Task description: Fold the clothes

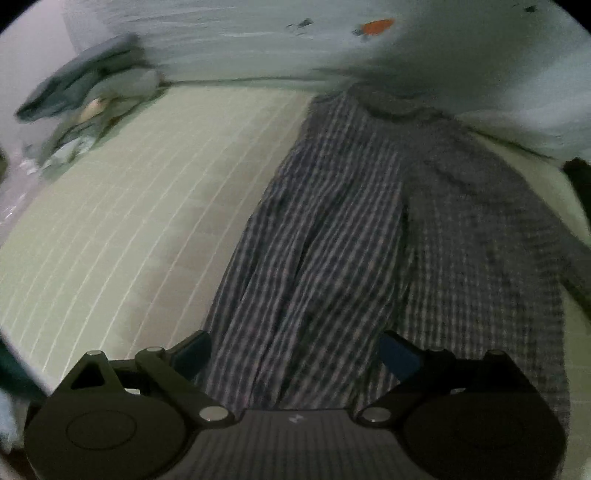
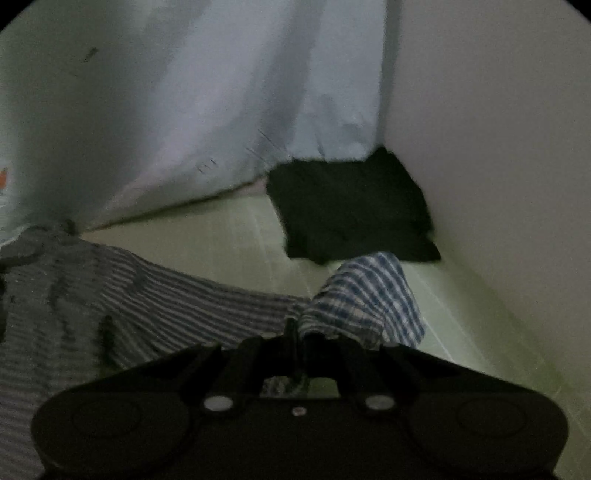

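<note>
- Checked grey-and-white shirt point(image 1: 369, 221) lies spread on a pale green mattress cover point(image 1: 129, 221) ruled with thin white lines; collar end points toward the far wall.
- Left wrist view: left gripper point(image 1: 295, 354) sits low over the shirt's near hem, jaws wide apart, blue pads point(image 1: 399, 356) on either side of the fabric, nothing clamped between them.
- Left half of the shirt shows bold stripes; right half shows a finer check, with a seam or fold running between them.
- Right wrist view: right gripper point(image 2: 299, 339) has its jaws closed narrow on a bunched piece of the shirt, apparently a sleeve end point(image 2: 365, 299), blue-and-white check, lifted off the cover.
- Dark folded garment point(image 2: 351, 210) lies in the corner where the light blue sheet point(image 2: 240, 110) meets the plain wall point(image 2: 498, 147), just beyond the lifted sleeve.
- Heap of bluish clothes point(image 1: 88, 96) sits at the far left edge of the cover, well apart from the shirt; details blurred.
- Orange mark point(image 1: 376, 26) shows on the sheet behind.
</note>
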Demonstrator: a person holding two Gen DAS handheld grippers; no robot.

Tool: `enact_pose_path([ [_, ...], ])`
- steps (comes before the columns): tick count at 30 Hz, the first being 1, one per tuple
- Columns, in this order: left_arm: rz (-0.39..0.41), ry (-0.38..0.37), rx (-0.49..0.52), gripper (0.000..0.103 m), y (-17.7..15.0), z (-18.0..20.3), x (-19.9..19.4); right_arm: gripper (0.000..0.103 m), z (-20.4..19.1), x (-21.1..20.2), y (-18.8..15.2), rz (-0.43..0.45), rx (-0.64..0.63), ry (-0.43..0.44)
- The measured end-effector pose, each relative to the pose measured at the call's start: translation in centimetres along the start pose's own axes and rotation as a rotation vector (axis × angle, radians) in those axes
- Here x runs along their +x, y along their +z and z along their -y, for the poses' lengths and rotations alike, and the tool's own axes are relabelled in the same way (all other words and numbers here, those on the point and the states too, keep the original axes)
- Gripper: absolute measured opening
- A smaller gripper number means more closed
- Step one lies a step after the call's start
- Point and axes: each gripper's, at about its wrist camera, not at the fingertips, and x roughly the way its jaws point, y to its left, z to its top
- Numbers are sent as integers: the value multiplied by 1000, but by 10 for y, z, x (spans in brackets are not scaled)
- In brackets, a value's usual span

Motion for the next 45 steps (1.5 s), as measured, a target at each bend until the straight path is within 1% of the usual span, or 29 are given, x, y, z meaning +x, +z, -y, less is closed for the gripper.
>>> enact_pose_path([
  [4, 36, -85, 24, 97, 20, -16, 3, 3, -41, -22, -2, 27, 5, 15],
  [7, 39, -140, 30, 97, 30, -29, 10, 3, -82, -39, -7, 40, 3, 37],
  [10, 45, -174, 59, 97, 45, -50, 20, 3, -128, -55, -10, 46, 4, 59],
  [14, 41, -186, 91, 97, 55, -85, 38, 3, -198, -73, -12, 63, -7, 120],
  [18, 12, -173, 88, 97, 63, -127, 58, 3, -278, -79, -12, 72, -15, 213],
  [20, 11, -157, 81, 97, 70, -149, 63, 3, -320, -81, -13, 73, -25, 264],
  [27, -5, -102, 5, 97, 90, -212, 78, 2, -451, -97, -12, 55, -76, 481],
  [30, -25, -71, -34, 97, 93, -230, 84, 2, -493, -101, -10, 26, -77, 577],
  [33, -39, -55, -77, 97, 96, -246, 89, 3, -523, -105, -9, 3, -72, 651],
  [35, -44, -53, -90, 97, 97, -252, 91, 3, -542, -111, -10, -4, -93, 689],
  [37, -48, -55, -92, 97, 96, -255, 91, 3, -557, -117, -15, -16, -129, 709],
  [39, -51, -58, -92, 97, 96, -257, 91, 8, -565, -114, -23, -61, -134, 698],
  [40, -52, -59, -94, 97, 96, -258, 91, 17, -564, -113, -27, -81, -123, 691],
  [41, -52, -61, -95, 97, 95, -258, 90, 34, -561, -113, -30, -94, -113, 681],
  [42, -52, -62, -97, 97, 95, -258, 90, 42, -555, -114, -32, -96, -105, 669],
  [43, -52, -64, -98, 97, 95, -259, 90, 48, -549, -115, -33, -98, -96, 657],
  [45, -53, -69, -100, 97, 94, -258, 89, 50, -537, -117, -37, -99, -79, 632],
])
